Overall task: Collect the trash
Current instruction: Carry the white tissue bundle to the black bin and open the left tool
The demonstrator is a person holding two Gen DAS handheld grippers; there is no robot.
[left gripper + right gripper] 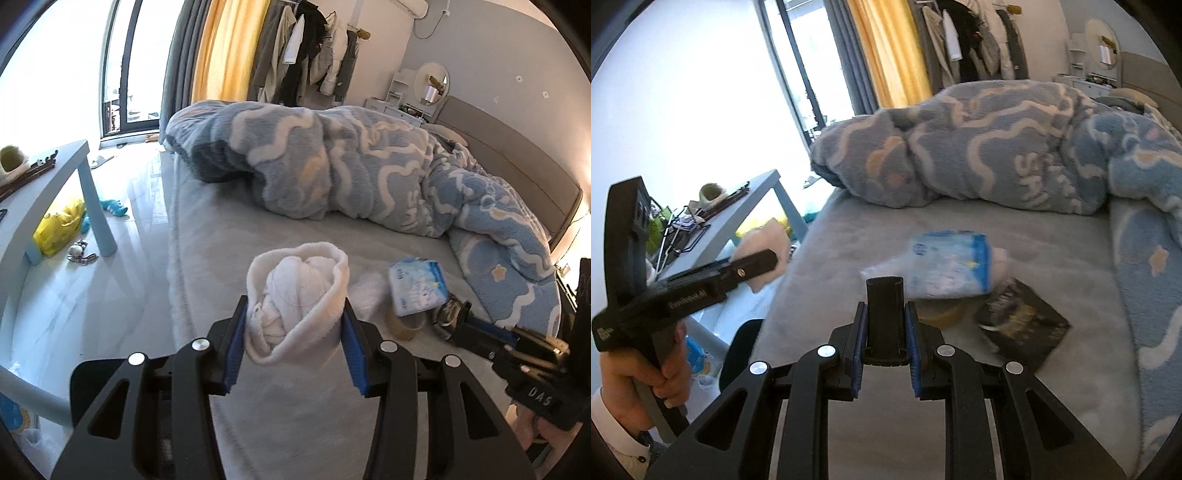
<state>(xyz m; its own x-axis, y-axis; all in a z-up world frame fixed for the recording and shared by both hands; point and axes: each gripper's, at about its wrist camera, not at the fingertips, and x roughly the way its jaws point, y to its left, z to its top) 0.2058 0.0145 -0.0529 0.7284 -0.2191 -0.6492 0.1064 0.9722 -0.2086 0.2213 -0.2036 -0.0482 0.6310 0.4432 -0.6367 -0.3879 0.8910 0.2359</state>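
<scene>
- Left tongs (293,332) clench a rolled white sock bundle (295,295) above the bed (207,229).
- Right tongs (885,332) grip a black tube (885,317), its lower end hidden.
- Only the right view shows the dark packet (1023,325) whole, beside the blurred tissue pack (951,264).

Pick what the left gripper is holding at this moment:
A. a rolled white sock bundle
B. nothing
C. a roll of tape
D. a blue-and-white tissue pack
A: in the left wrist view the left gripper has its blue pads pressed against both sides of the white sock bundle, while the tissue pack lies on the bed.
</scene>
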